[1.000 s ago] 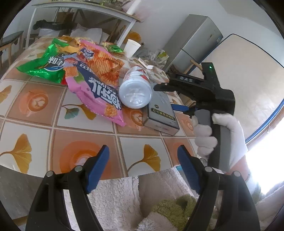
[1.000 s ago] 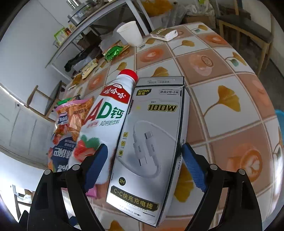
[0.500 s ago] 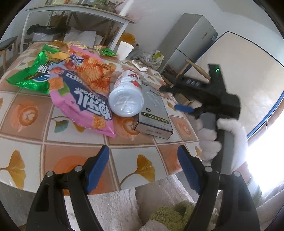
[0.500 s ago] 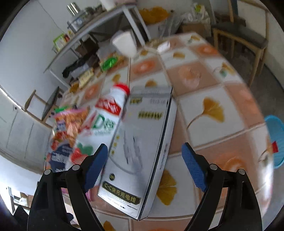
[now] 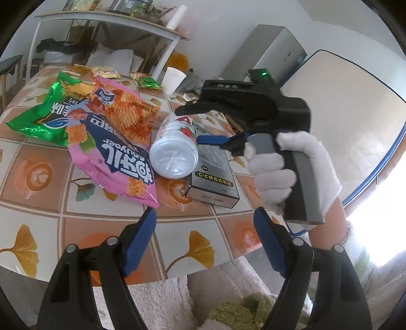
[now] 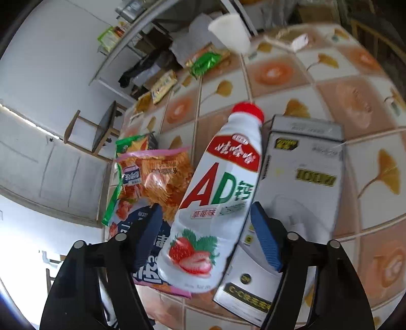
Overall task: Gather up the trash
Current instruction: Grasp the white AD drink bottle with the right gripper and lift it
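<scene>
A white AD milk bottle with a red cap lies on the tiled table, its base facing my left camera. My right gripper straddles the bottle's lower half. Its jaws are closing, and a small gap shows at the left pad. A white-gloved hand holds the right gripper. A grey cable box lies against the bottle's right side. A pink snack bag and a green bag lie to the left. My left gripper hangs open and empty over the table's near edge.
A white paper cup and a small green packet stand at the table's far side. Behind are a cluttered shelf table and a grey cabinet. A fluffy white cloth lies below the near table edge.
My right gripper has shifted left from above the cable box to around the bottle, and its jaws have narrowed. The left gripper has stayed put, still open.
</scene>
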Demonstrator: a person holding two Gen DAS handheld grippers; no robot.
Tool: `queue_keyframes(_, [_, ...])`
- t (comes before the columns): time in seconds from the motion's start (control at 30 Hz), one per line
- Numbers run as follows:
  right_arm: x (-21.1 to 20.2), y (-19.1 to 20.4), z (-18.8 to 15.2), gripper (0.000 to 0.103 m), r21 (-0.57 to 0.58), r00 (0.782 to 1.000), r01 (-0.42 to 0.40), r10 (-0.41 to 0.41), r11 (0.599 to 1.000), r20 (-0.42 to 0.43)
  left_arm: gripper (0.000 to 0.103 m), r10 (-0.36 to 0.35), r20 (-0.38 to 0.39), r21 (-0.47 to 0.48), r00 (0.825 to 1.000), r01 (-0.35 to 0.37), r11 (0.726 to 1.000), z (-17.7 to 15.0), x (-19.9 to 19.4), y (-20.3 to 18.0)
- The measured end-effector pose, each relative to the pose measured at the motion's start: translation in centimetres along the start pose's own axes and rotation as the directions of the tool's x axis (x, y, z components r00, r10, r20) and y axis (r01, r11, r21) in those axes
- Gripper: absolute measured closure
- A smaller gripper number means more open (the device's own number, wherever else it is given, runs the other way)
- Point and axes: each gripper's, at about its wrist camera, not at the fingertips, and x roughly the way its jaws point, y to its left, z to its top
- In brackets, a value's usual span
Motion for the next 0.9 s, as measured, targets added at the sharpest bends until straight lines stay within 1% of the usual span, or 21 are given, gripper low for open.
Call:
queue_keyframes(0.17, [1.5,0.0,0.1,0.037,0.015,0.999,-0.001,0.002,1.0,-0.053,0.026,-0.002,0.003,-0.011,1.0,0.002,1.0,0.0,-0.1,0.3])
queue_keyframes(0.23, [1.8,0.0,0.2,0.039,0.017,0.999,-0.015,0.016,1.0,-0.05,0.026,-0.003,0.004,-0.014,1.0,0.003,1.0,-0.1,-0.1,0.4])
queue_keyframes(0.33, [1.8,-0.3,0.3,0.04,0.049,0.998,-0.04,0.043,0.998,-0.047,0.026,-0.001,0.005,-0.015,1.0,0.001,1.0,-0.1,-0.2,0.4])
queue_keyframes(0.43, [1.2,-0.8,-0.1,0.041,0.07,0.995,-0.086,0.088,0.994,-0.035,0.026,0.004,0.008,-0.015,1.0,-0.004,1.0,-0.2,-0.3,0.4])
queue_keyframes(0.53, [0.2,-1.3,-0.2,0.042,0.09,0.986,-0.161,0.164,0.983,-0.033,0.026,0.012,0.007,-0.018,1.0,-0.012,1.0,-0.2,-0.4,0.6])
queue_keyframes(0.63, [-1.1,-2.3,-0.6,0.044,0.117,0.966,-0.253,0.258,0.96,-0.026,0.026,0.016,0.001,-0.02,1.0,-0.016,1.0,-0.2,-0.2,0.7])
queue_keyframes(0.7, [-2.0,-3.3,-0.9,0.044,0.146,0.946,-0.316,0.323,0.937,-0.025,0.026,0.016,-0.002,-0.017,1.0,-0.016,1.0,-0.2,-0.1,0.5])
queue_keyframes(0.73, [-2.4,-3.7,-1.1,0.045,0.155,0.939,-0.335,0.342,0.93,-0.022,0.026,0.016,-0.004,-0.015,1.0,-0.016,1.0,-0.2,0.0,0.4])
queue_keyframes(0.8, [-3.4,-4.3,-1.4,0.045,0.159,0.934,-0.35,0.356,0.923,-0.012,0.026,0.016,-0.01,-0.011,1.0,-0.016,1.0,-0.2,0.2,0.2])
queue_keyframes(0.9, [-5.2,-5.1,-2.2,0.047,0.142,0.933,-0.356,0.359,0.924,0.003,0.026,0.018,-0.019,0.0,1.0,-0.018,1.0,0.1,0.5,-0.2])
